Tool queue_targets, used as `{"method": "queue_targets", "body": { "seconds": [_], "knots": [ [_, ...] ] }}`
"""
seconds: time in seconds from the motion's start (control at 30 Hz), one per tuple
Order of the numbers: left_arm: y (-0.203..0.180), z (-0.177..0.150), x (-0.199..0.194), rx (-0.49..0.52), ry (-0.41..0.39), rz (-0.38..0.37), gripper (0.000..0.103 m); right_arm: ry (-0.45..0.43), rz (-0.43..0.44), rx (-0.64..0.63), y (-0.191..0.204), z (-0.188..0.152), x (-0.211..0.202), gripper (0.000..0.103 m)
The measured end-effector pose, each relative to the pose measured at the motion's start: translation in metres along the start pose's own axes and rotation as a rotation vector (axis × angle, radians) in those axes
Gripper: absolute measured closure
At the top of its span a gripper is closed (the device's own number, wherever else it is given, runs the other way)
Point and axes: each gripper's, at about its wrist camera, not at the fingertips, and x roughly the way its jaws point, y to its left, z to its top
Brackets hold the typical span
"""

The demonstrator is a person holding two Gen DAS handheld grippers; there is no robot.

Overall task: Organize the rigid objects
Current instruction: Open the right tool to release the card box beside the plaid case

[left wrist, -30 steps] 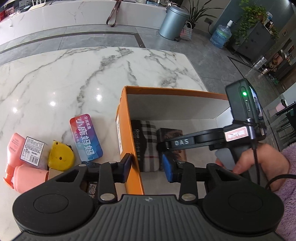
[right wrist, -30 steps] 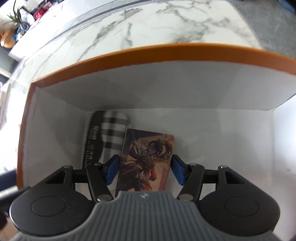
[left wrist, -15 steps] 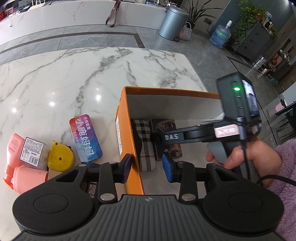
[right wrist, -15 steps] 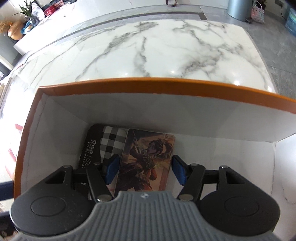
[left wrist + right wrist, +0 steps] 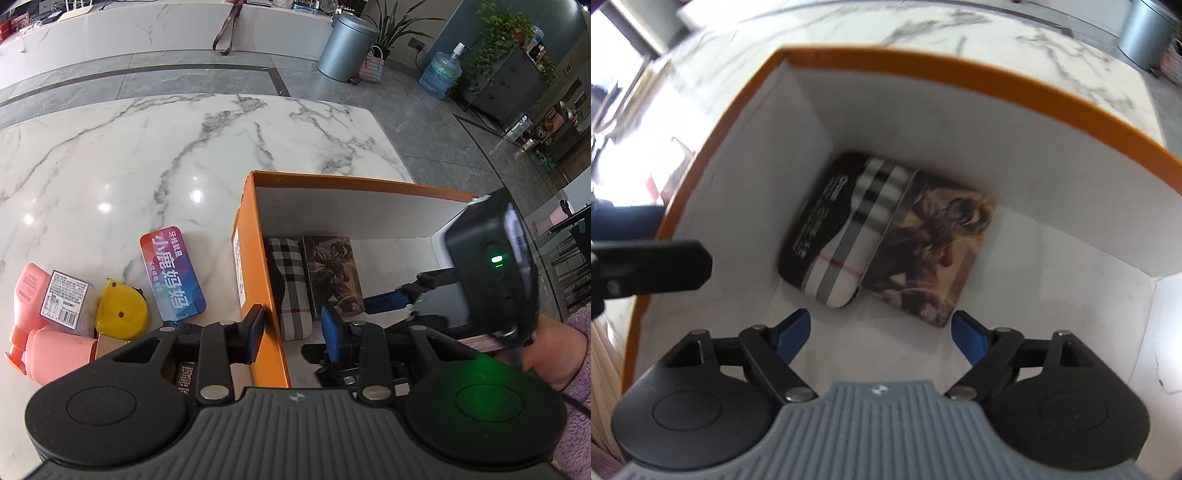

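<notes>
The step in hand looks like a release: the right gripper (image 5: 881, 334) hangs inside the orange box (image 5: 258, 288) with its jaws spread wide and nothing between them, having just been opening; the picture card (image 5: 932, 247) lies flat on the box floor just ahead of the blue pads, touching or slightly overlapping the plaid case (image 5: 834, 229) beside it. The left gripper (image 5: 291, 330) straddles the box's near wall; its jaws have just closed further and appear to pinch that wall, seemingly steadying the box. More things wait on the marble table (image 5: 147, 155) left of the box: a blue-and-red tin (image 5: 171, 273), a yellow tape measure (image 5: 122, 310), a pink bottle (image 5: 29, 291) and a pink cup (image 5: 59, 350). The next move likely calls for lifting the right gripper clear of the box and reaching over the wall for one of these. The right hand (image 5: 546, 350) holds its gripper pointing steeply down into the box; the view is blurred.
</notes>
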Motion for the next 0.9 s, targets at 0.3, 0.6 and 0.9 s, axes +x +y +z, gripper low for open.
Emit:
{"method": "queue_targets", "body": {
  "seconds": [0.3,0.6,0.9],
  "knots": [
    [-0.007,-0.002,0.001,0.026,0.007,0.035,0.066,-0.01,-0.065,0.004,0.003,0.007,0.012,0.022],
    [-0.005,-0.01,-0.004,0.016,0.029,0.039,0.068,-0.018,-0.069,0.025,0.008,0.006,0.014,0.022],
    [0.017,-0.015,-0.074,-0.002,-0.153,-0.036,0.061,-0.122,-0.136,0.015,0.027,0.002,-0.033,0.016]
  ]
}}
